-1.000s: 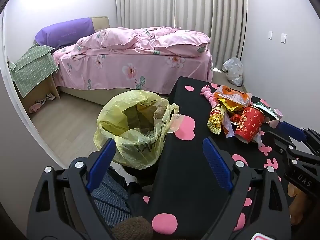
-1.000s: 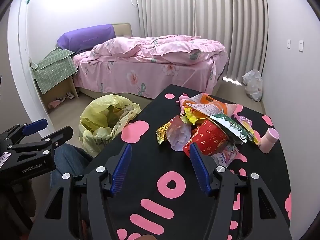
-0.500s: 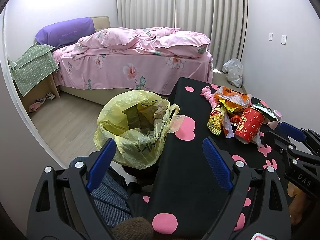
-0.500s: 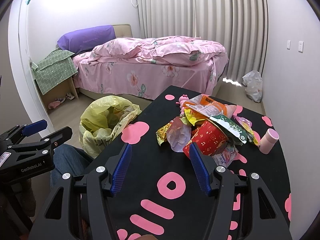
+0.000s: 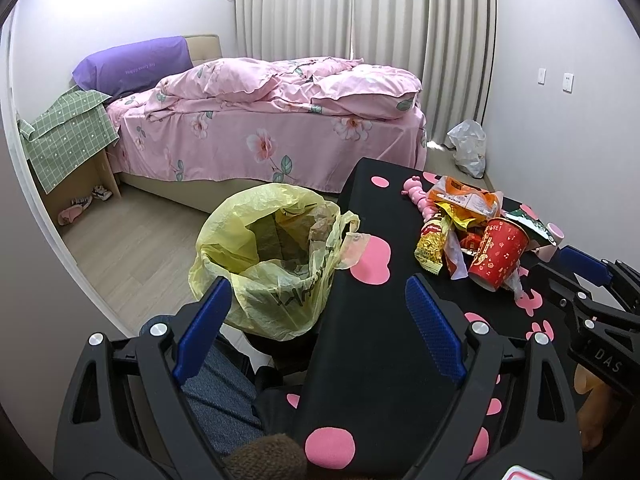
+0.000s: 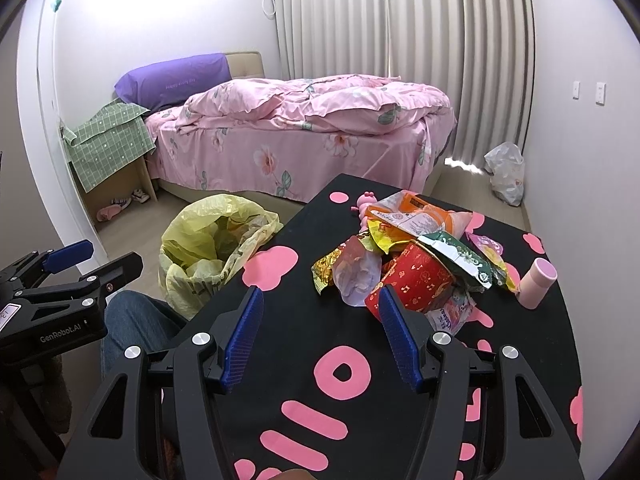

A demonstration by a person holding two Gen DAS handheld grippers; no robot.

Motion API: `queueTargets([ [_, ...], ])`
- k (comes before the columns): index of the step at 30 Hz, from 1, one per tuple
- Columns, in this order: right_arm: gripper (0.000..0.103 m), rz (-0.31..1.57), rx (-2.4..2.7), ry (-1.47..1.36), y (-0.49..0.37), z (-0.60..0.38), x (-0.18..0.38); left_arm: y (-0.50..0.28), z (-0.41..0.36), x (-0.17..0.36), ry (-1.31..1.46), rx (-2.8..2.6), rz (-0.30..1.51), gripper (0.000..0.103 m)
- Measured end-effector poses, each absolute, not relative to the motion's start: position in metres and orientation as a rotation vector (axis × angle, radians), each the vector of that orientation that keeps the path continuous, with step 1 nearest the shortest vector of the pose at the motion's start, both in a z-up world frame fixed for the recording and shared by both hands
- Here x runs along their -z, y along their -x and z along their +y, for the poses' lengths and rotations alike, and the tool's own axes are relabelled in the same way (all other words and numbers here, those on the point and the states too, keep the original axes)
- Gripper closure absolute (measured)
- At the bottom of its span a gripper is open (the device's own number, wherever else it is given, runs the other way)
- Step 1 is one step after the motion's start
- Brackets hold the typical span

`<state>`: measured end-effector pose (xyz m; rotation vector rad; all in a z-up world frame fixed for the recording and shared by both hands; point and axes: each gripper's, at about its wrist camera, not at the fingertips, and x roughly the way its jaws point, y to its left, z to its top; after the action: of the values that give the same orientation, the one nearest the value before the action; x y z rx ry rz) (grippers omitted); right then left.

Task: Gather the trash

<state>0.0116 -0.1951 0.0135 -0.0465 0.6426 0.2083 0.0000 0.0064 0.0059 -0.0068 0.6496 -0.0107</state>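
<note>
Left wrist view: yellow bag (image 5: 272,256) off the desk's (image 5: 372,344) left edge, apparently holding crumpled wrappers. Trash pile (image 6: 416,260) sits mid-desk. Left gripper (image 5: 316,320) and right gripper (image 6: 320,320) both released, empty.

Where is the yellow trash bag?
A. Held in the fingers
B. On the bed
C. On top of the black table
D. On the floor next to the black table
D. The yellow trash bag stands open on the floor right beside the left edge of the black table, with nothing gripping it.
</note>
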Motion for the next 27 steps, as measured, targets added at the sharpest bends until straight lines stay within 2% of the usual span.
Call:
queueTargets([
  [27, 0.046, 0.638, -0.208, 0.043, -0.0103, -0.1951, -0.0158, -0.0001, 0.0051, -0.0099, 0.010, 0.010, 0.639, 0.019],
])
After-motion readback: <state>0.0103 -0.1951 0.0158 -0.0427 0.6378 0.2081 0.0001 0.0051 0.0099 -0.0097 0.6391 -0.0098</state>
